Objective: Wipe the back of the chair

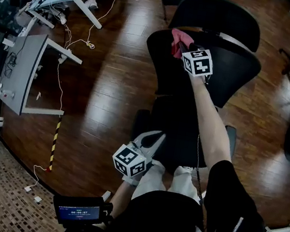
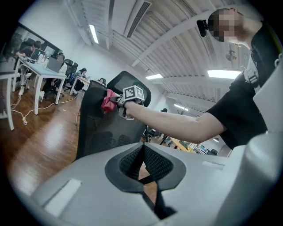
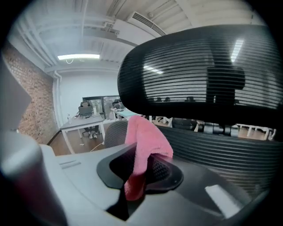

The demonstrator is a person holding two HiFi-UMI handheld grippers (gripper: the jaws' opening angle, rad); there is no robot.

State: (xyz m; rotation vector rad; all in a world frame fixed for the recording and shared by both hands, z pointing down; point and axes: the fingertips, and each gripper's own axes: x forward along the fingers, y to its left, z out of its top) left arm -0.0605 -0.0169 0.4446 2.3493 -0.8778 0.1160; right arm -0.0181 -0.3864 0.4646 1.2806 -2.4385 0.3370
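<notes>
A small pink terry cloth (image 3: 143, 145), bunched and folded over, is clamped between the jaws of the right gripper (image 3: 141, 165). Its rounded fold stands up past the jaws, toward the chair, and a short tail hangs below them. It looks soft, light and limp, so it should be pinched by its bunched middle, as it is here, with enough fold left free to press flat. The cloth lies at the upper left edge of the black mesh backrest (image 1: 197, 66) of an office chair, just beneath the black ribbed headrest (image 3: 199, 66); whether it is touching the mesh cannot be told. The backrest stands upright with its long axis vertical. Its front faces near, toward the person, and the headrest sits above and beyond it. The mesh probably gives under pressure, while its frame is stiff, and the chair may swivel or roll if pushed. The black seat (image 1: 180, 135) lies between the person and the backrest. The left gripper (image 1: 149, 141) hangs low at the seat's near left edge, its jaws closed together with nothing between them. Dark wooden floor (image 1: 112, 80) surrounds the chair.
</notes>
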